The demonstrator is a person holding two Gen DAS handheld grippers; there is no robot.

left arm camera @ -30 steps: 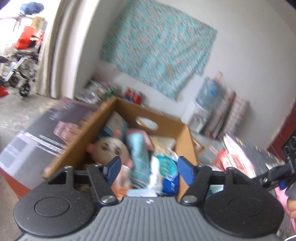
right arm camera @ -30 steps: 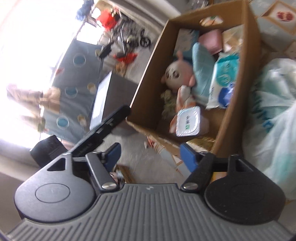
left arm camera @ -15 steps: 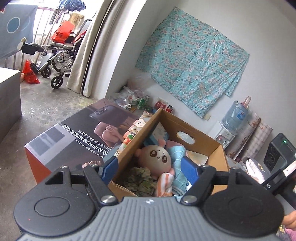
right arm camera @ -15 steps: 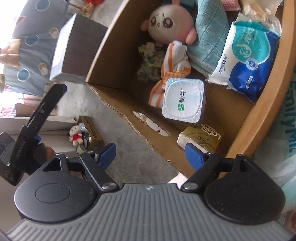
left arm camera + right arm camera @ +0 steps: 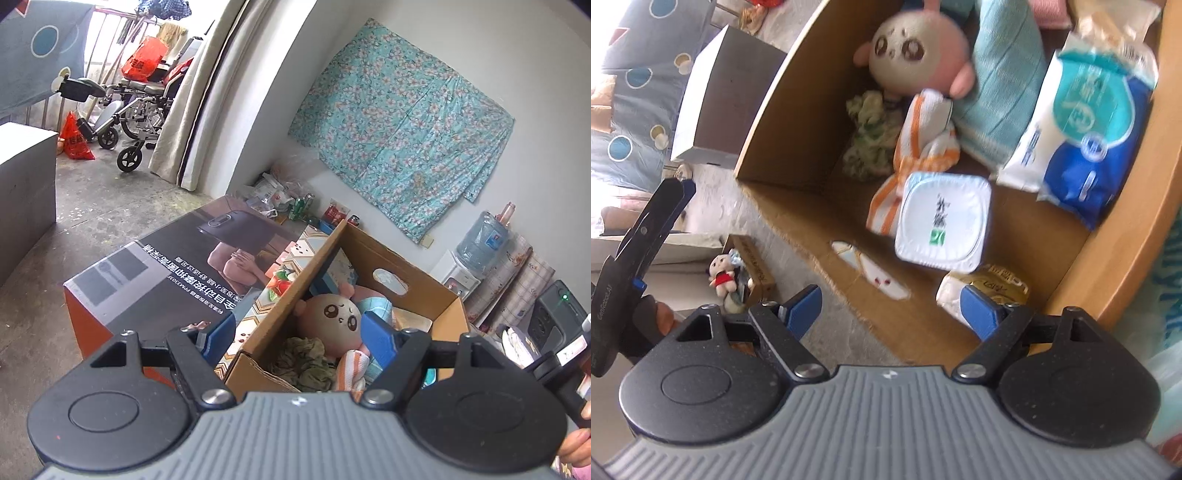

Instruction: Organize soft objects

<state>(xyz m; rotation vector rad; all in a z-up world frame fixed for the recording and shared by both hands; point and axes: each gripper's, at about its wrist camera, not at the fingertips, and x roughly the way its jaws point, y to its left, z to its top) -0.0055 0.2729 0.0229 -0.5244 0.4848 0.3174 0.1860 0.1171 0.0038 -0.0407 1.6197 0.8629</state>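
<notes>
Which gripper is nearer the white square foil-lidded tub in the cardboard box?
Right. The right gripper hovers open just short of the white square foil-lidded tub; the left gripper looks in over the box's end, the tub unseen there.

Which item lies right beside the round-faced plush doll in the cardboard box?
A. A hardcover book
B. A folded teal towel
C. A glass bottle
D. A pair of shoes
B: in the right wrist view the folded teal towel lies right against the plush doll inside the cardboard box; no bottle, shoes or book touch the doll.
</notes>
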